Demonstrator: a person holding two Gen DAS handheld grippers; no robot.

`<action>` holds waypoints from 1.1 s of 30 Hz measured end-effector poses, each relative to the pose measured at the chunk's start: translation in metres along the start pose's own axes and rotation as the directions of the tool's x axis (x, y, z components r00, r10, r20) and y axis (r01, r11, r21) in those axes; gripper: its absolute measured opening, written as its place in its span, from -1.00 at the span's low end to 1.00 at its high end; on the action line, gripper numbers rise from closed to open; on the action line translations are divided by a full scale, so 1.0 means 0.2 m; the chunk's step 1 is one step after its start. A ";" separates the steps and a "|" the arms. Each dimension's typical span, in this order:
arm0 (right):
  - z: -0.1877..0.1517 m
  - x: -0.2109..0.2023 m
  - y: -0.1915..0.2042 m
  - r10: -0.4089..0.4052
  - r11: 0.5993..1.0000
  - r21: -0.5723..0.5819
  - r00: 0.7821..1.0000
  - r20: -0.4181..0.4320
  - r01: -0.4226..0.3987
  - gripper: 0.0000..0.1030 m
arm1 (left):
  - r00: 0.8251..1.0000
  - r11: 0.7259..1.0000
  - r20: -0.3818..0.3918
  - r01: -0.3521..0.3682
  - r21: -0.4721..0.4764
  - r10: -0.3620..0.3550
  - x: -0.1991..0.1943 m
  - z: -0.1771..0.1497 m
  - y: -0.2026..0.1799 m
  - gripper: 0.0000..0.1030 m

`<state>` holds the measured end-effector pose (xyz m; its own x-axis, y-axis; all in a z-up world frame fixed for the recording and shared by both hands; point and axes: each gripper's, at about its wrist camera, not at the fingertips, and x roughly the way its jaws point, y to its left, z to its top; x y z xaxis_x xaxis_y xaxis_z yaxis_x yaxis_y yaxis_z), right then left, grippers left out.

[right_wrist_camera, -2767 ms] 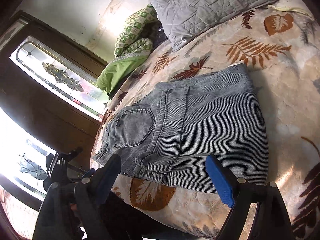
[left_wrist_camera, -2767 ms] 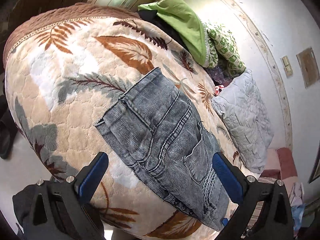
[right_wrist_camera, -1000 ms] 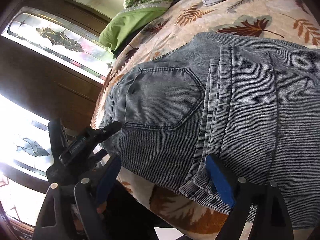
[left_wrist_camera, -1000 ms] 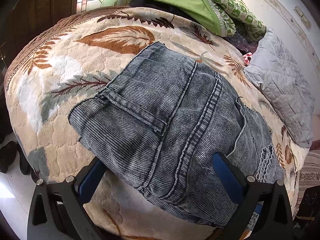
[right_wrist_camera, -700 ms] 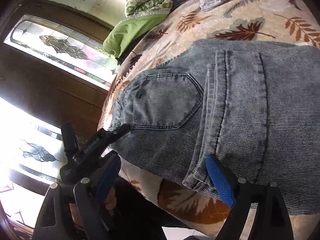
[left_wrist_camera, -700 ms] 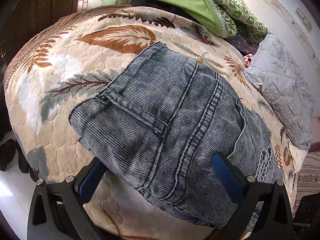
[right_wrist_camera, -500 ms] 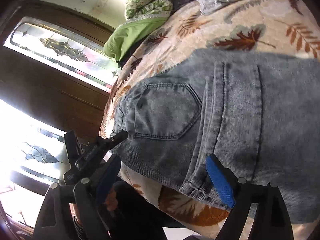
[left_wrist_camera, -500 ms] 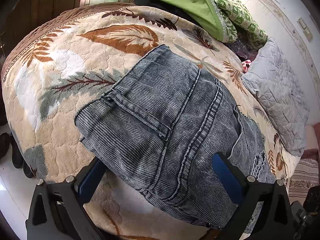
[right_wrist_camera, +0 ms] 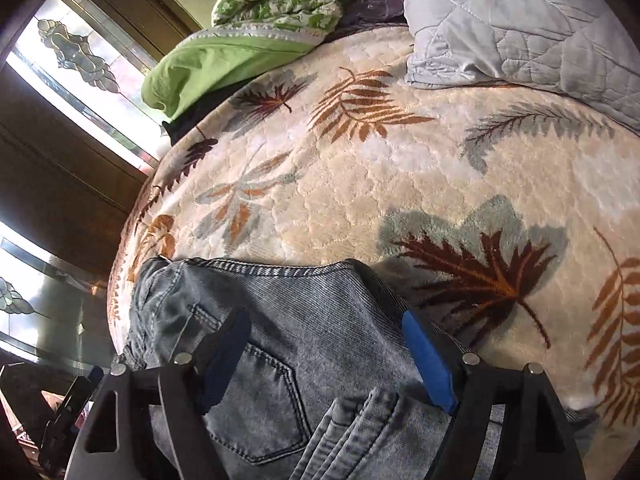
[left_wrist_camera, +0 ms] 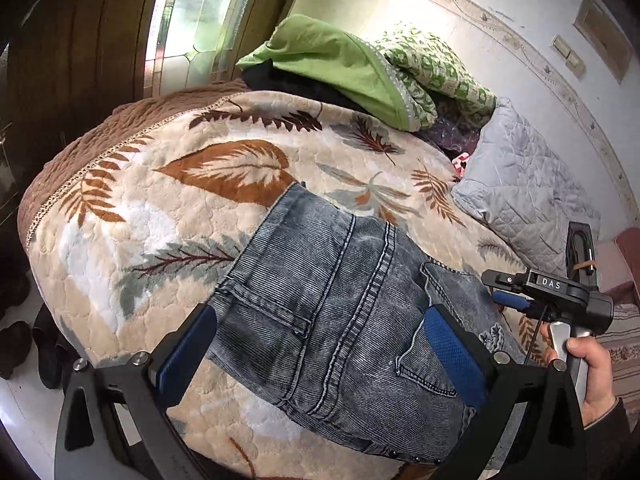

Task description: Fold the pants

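Folded grey-blue jeans (left_wrist_camera: 336, 304) lying in a compact bundle near the front edge of the bed, back pocket and seams facing up. Left gripper (left_wrist_camera: 320, 344) spread wide, blue pads either side of the bundle's near edge, gripping nothing. Right gripper (right_wrist_camera: 326, 356) likewise spread wide, low over the pocket end of the jeans, gripping nothing; contact with the denim not discernible. Seemingly the final tidying stage: best done by pressing the layers flat and squaring the edges without dragging the top layer off the one beneath, since thick denim tends to spring open. Beneath, a plush cream bedspread (left_wrist_camera: 160, 216) printed with brown and grey leaves. Toward the far edge, a green quilt (left_wrist_camera: 332, 68) with a patterned cover, and a grey quilted pillow (left_wrist_camera: 528, 196) at the far right corner. Beyond, a dark wooden door with leaded glass (left_wrist_camera: 188, 20) and a pale wall (left_wrist_camera: 460, 12).
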<state>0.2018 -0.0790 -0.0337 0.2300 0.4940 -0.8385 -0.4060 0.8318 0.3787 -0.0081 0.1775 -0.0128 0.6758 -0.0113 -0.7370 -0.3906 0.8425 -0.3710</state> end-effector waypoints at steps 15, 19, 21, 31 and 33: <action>0.01 0.25 0.18 -0.413 0.868 -0.281 0.909 0.054 0.410 -0.87 | 0.989 0.972 -0.066 -0.116 0.206 0.132 0.26 -0.12 -0.09 1.00; 0.03 0.16 0.10 -0.384 0.904 -0.170 0.920 0.081 0.392 -0.83 | 0.991 0.974 -0.065 -0.104 0.201 0.119 0.26 -0.11 -0.08 1.00; 0.01 0.05 0.10 -0.326 0.934 -0.112 0.938 0.119 0.339 -0.71 | 0.992 0.976 -0.060 -0.099 0.192 0.113 0.25 -0.11 -0.08 1.00; -0.23 0.11 0.06 -0.144 0.990 0.009 0.989 -0.019 0.144 0.51 | 0.997 0.984 0.010 0.072 -0.163 -0.072 -0.03 -0.03 0.19 1.00; -0.25 0.07 0.04 -0.112 0.993 0.051 0.993 0.029 0.110 0.51 | 0.996 0.967 0.011 0.091 -0.239 -0.091 -0.08 -0.03 0.28 1.00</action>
<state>0.1571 -0.0774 -0.0622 0.3000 0.4050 -0.8637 -0.3323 0.8931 0.3033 -0.0437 0.2223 -0.0256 0.7150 -0.0821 -0.6943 -0.4659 0.6844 -0.5608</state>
